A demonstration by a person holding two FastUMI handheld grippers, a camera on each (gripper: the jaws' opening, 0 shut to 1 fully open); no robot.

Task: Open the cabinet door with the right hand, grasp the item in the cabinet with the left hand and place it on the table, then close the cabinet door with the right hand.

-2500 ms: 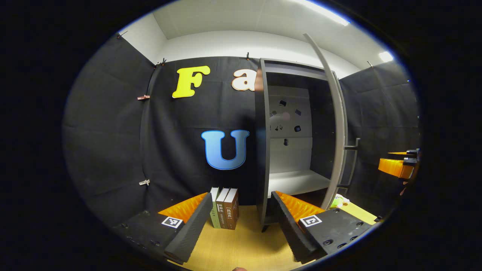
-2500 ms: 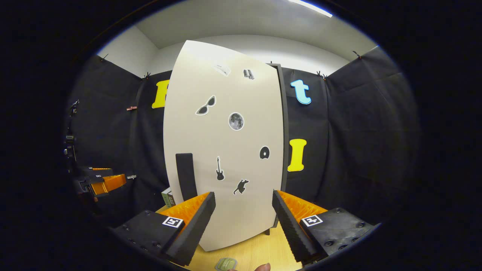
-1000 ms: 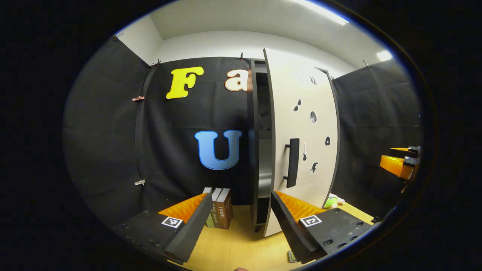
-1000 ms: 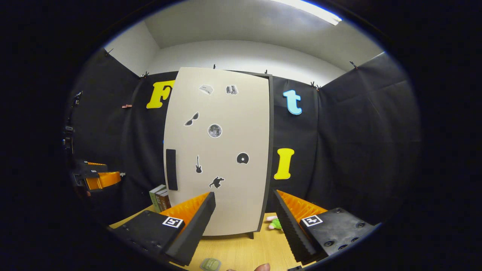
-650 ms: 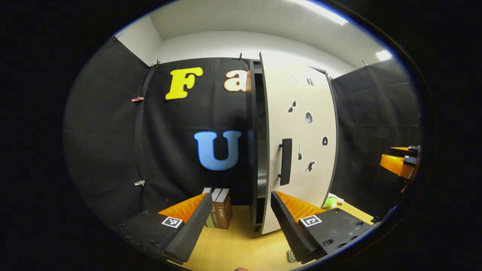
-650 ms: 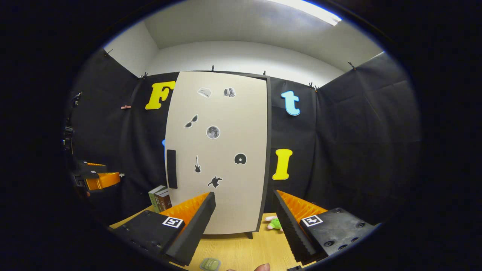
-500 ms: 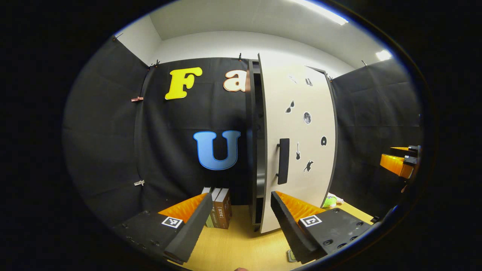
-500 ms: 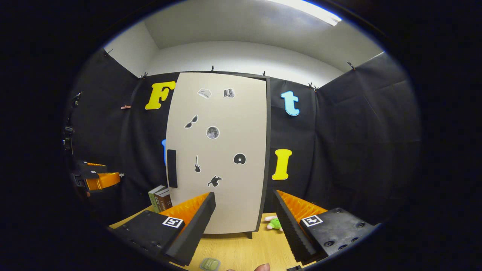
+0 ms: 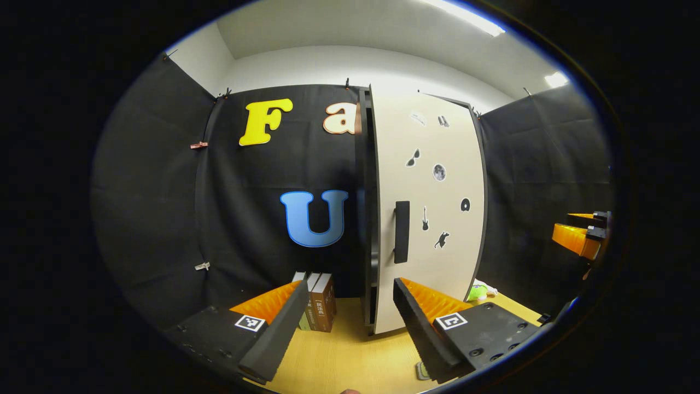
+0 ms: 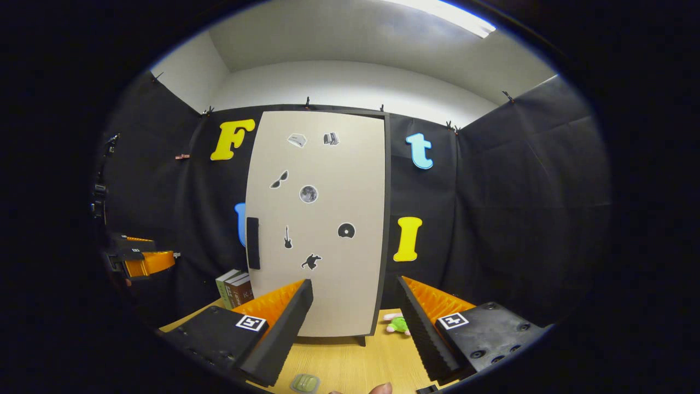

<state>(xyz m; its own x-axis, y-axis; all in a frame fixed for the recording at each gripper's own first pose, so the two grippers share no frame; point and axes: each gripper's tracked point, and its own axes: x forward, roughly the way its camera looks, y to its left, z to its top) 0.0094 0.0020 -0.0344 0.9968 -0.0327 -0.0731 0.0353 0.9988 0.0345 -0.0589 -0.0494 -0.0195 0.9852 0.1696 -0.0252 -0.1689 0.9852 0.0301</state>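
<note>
Cabinet (image 10: 385, 219): upright on counter (image 10: 350, 361); door (image 10: 320, 219) nearly flush w/ frame, thin gap at handle (image 9: 401, 231) side; contents hidden. 2.5 s ago door stood wide, shelf bare.
Item (image 10: 305, 382): small green obj., on counter near front edge.
Books (image 9: 317, 295): upright, left of cabinet.
Plush toy (image 10: 397, 324): right of cabinet.
Left gripper (image 9: 345, 323): wide open, empty.
Right gripper (image 10: 354, 323): wide open, empty, clear of door.

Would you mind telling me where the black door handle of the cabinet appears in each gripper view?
Left gripper view: the door handle stands just right of centre, on the door's left edge.
Right gripper view: the door handle sits left of centre, again on the door's left edge.
Shared landmark: the guitar sticker, just right of it.
</note>
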